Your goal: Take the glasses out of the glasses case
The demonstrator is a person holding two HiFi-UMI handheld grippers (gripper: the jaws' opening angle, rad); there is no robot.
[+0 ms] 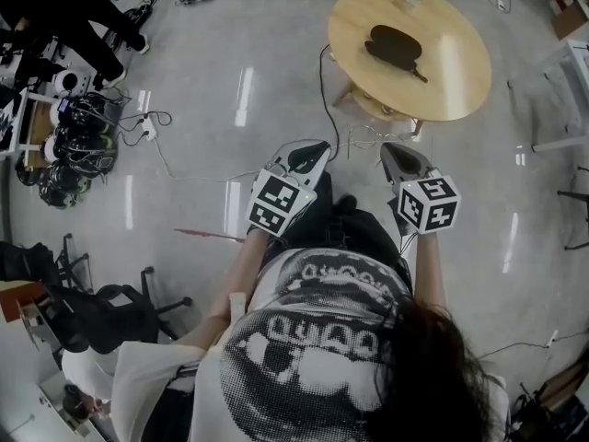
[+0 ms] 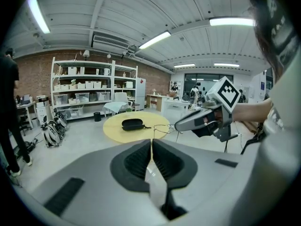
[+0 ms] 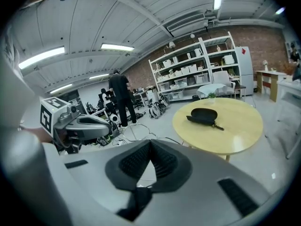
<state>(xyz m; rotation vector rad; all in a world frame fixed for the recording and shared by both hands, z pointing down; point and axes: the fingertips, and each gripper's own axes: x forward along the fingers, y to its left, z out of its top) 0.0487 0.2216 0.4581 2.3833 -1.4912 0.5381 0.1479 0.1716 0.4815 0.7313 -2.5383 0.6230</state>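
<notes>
Left tool (image 1: pixel 316 146) and right tool (image 1: pixel 397 149) are both pinched together, empty, well apart from the glasses case (image 1: pixel 394 46) on the far counter (image 1: pixel 460 74).

Left gripper view, contents:

- Left claw (image 2: pixel 151 142): foreground, grey body, black ribbed pads; jaws together at the tips, nothing between them.
- Counter (image 2: pixel 115 132): round, yellow, beyond the claw and well apart from it.
- Glasses case (image 2: pixel 132 124): black, closed, lies flat near the counter's middle, a short strap trailing to its right.
- Right claw (image 2: pixel 178 125): enters from the right, pointing left toward the counter, jaws together, clear of the case; marker cube (image 2: pixel 225 91) on top, a forearm (image 2: pixel 251 109) behind it.
- Shelving (image 2: pixel 89 91): white, loaded with boxes, against a brick wall (image 2: pixel 42 65).
- Person (image 2: pixel 9 112): dark clothing, standing at the left edge.
- Ceiling lights (image 2: pixel 233 21): long strips, lit.
</notes>
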